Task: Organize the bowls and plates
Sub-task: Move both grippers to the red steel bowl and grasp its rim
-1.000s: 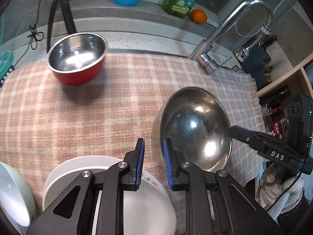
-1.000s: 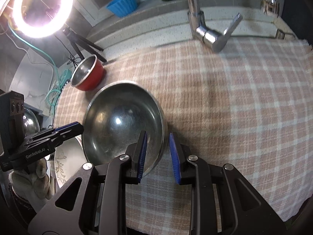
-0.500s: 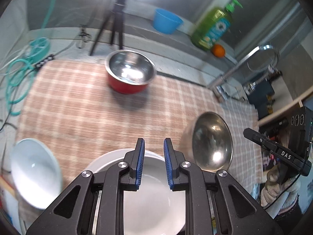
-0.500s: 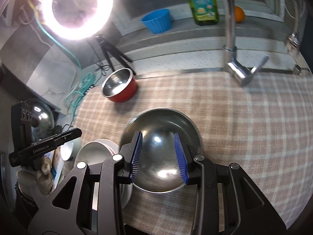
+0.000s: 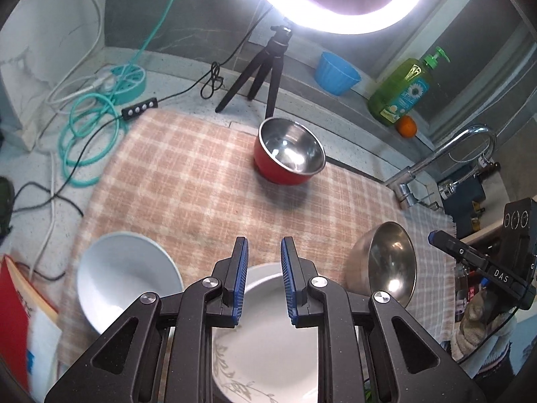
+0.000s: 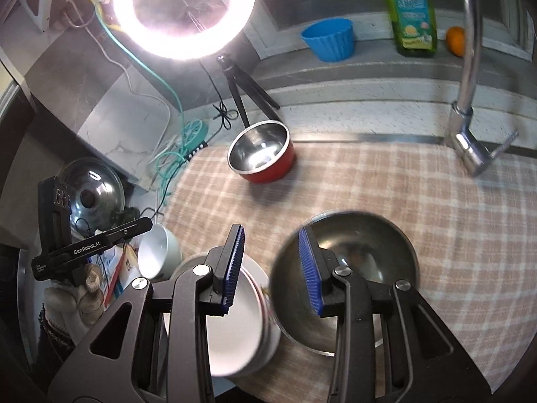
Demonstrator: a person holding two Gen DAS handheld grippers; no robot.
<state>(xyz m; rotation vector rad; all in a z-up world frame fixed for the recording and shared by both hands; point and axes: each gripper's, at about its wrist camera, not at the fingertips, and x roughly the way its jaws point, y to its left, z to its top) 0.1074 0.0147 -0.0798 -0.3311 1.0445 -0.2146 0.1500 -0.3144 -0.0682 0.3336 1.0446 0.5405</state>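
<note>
A large steel bowl (image 6: 365, 255) sits on the checked cloth (image 6: 436, 208); it also shows in the left wrist view (image 5: 389, 262). My right gripper (image 6: 272, 265) is open and empty above its left rim. A stack of white plates (image 5: 268, 352) lies under my left gripper (image 5: 264, 278), which is open and empty; the stack shows in the right wrist view (image 6: 231, 329). A white bowl (image 5: 124, 275) sits left of the plates. A red bowl with a steel inside (image 5: 288, 151) stands at the back of the cloth.
A ring light on a black tripod (image 5: 265, 67) stands behind the cloth. Cables and a power strip (image 5: 139, 110) lie at the back left. A blue cup (image 5: 335, 72), a green soap bottle (image 5: 399, 90) and an orange (image 5: 406, 126) line the ledge. A faucet (image 5: 436, 161) rises at right.
Both grippers have risen and pulled back from the cloth. My right gripper has opened wider and let go of the steel bowl's rim. The white bowl has come fully into the left view.
</note>
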